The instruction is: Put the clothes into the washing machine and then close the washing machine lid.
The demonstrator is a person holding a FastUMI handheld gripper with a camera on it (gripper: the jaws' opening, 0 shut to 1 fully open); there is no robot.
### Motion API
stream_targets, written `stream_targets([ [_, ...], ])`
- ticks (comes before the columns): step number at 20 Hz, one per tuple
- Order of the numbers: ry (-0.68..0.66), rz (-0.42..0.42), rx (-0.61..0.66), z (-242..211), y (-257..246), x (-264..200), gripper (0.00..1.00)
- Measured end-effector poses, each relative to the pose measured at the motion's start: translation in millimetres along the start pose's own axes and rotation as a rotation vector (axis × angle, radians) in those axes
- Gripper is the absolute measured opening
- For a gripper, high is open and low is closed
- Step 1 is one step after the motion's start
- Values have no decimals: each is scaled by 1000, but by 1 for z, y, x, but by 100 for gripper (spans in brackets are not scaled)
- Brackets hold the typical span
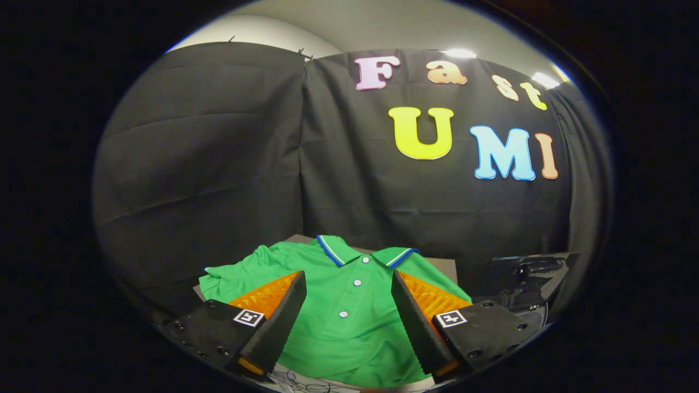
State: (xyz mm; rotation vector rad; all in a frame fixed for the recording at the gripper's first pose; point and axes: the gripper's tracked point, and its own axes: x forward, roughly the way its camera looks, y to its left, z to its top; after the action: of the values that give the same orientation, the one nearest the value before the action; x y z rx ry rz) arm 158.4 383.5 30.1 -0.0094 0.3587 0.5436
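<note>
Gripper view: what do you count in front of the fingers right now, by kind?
Shirts: 1, green, spread flat, seen between the open gripper fingers
Shirt buttons showing: 3
Dark machines: 1, beside the shirt
Total: 5

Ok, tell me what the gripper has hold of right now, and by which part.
Nothing is held. The gripper is open, its fingers spread apart above the green polo shirt, whose button placket shows between them; neither finger presses on the cloth.

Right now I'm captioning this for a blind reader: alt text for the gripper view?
A green polo shirt lies spread on a table, with the open tongs above its button placket, touching nothing. Black cloth wall behind.
</note>
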Motion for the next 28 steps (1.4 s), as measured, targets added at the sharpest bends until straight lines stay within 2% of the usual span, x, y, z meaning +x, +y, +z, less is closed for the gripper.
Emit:
stream_targets([
  [11, 231, -13, -68, -52, 19, 41, 98],
  [15, 264, 8, -24, -55, 17, 46, 99],
  [18, 251, 13, -19, -54, 18, 46, 91],
  [22, 241, 22, 75, -55, 18, 50, 32],
  [23, 251, 51, 59, -55, 18, 51, 17],
  [24, 247, 53, 88, -58, 18, 52, 17],
  [25, 244, 68, 108, -53, 18, 47, 2],
  [28, 172, 81, 135, -36, 17, 38, 2],
])
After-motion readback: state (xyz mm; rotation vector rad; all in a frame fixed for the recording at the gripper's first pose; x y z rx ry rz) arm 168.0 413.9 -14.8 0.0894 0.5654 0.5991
